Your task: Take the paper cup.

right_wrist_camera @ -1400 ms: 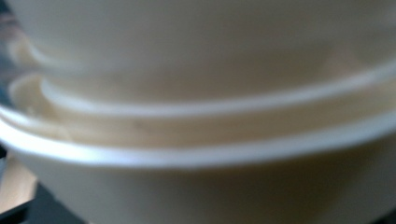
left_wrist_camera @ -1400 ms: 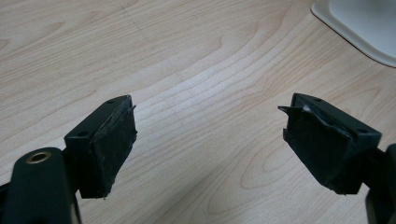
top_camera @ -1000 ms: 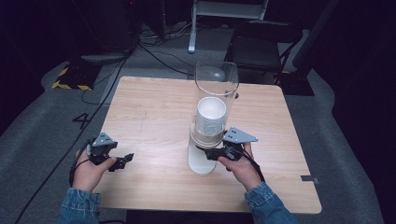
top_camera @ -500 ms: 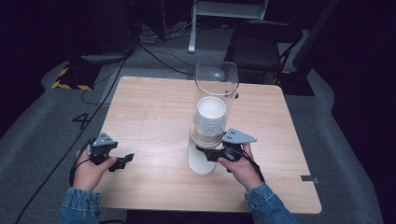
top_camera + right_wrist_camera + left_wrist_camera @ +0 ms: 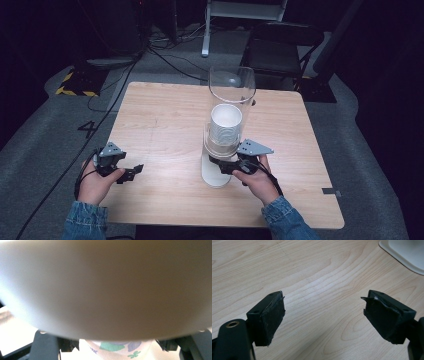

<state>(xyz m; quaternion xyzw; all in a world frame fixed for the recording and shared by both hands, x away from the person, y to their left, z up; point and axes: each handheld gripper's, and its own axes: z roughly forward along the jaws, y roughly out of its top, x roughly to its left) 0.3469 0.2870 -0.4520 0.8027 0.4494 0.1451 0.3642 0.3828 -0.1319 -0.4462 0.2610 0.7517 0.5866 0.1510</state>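
A clear tube dispenser (image 5: 231, 90) stands on a white base (image 5: 215, 177) mid-table, with a stack of white paper cups (image 5: 226, 125) inside it. My right gripper (image 5: 225, 166) is at the bottom of the tube, just above the base. In the right gripper view, the dispenser's white collar (image 5: 105, 290) looms blurred. Under it, a cup with a green and purple print (image 5: 112, 347) sits between the jaws of my right gripper (image 5: 117, 344), which is shut on it. My left gripper (image 5: 134, 172) rests open at the front left; nothing lies between its jaws (image 5: 324, 312).
The wooden table (image 5: 165, 115) is bare around the dispenser. A corner of the dispenser's base (image 5: 407, 255) shows far right in the left gripper view. A dark chair (image 5: 280, 45) and cables (image 5: 170, 55) lie on the floor behind the table.
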